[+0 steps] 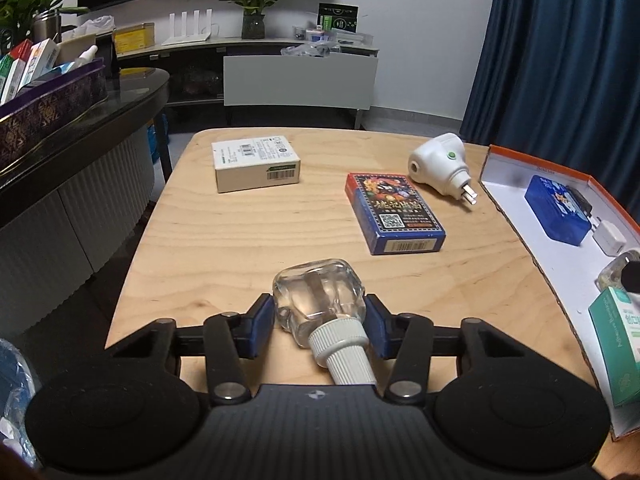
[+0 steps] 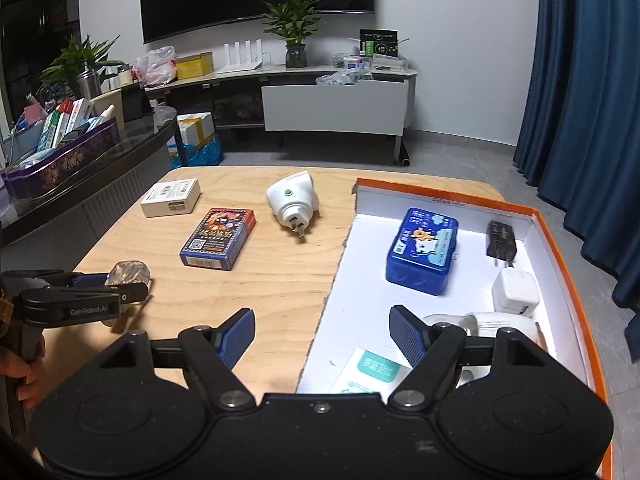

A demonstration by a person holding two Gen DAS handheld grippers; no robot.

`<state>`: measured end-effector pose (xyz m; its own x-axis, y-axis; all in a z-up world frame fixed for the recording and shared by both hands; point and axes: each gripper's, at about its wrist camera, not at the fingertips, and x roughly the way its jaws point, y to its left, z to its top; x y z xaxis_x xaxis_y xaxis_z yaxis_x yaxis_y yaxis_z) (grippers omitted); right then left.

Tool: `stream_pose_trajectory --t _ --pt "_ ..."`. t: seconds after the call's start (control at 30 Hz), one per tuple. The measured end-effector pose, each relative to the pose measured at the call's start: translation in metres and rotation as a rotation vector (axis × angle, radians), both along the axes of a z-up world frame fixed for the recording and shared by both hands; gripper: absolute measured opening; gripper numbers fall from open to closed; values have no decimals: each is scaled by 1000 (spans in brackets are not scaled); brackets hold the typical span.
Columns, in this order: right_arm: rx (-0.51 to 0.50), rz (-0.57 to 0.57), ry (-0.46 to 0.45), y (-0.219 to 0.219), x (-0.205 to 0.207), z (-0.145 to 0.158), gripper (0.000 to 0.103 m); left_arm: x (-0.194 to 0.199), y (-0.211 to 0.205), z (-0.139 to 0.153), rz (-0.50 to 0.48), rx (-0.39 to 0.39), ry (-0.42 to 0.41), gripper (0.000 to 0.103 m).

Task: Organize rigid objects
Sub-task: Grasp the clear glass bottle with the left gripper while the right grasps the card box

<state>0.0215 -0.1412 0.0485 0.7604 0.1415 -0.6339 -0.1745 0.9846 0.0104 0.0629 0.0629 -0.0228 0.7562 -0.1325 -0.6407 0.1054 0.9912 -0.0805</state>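
My left gripper (image 1: 319, 316) is shut on a clear glass bottle (image 1: 320, 294) with a ribbed white cap, lying on the wooden table (image 1: 224, 236); the bottle also shows in the right wrist view (image 2: 129, 274). My right gripper (image 2: 322, 334) is open and empty above the left wall of the orange-edged white box (image 2: 560, 240). On the table lie a blue card pack (image 1: 394, 212), a white plug-in device (image 1: 442, 162) and a beige carton (image 1: 256, 162). The box holds a blue tin (image 2: 422, 250), a black adapter (image 2: 500, 238), a white charger (image 2: 514, 290) and a teal-and-white carton (image 2: 372, 372).
A dark counter (image 1: 80, 128) with a patterned tray of boxes (image 1: 48, 96) stands to the left of the table. A TV cabinet (image 2: 336, 96) with plants is at the back wall. Blue curtains (image 2: 584, 100) hang on the right.
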Motion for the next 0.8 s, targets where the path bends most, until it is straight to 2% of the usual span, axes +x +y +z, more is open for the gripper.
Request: stream_pose_trajectory --t 0.23,0.53,0.8 --pt "20 52 21 18 14 3 87 -4 6 9 24 -23 -29 49" --pt "69 142 114 77 71 -9 88 -7 22 11 68 -60 -41 49" --pt "64 79 203 116 133 -35 89 -13 34 15 90 -87 -66 49"
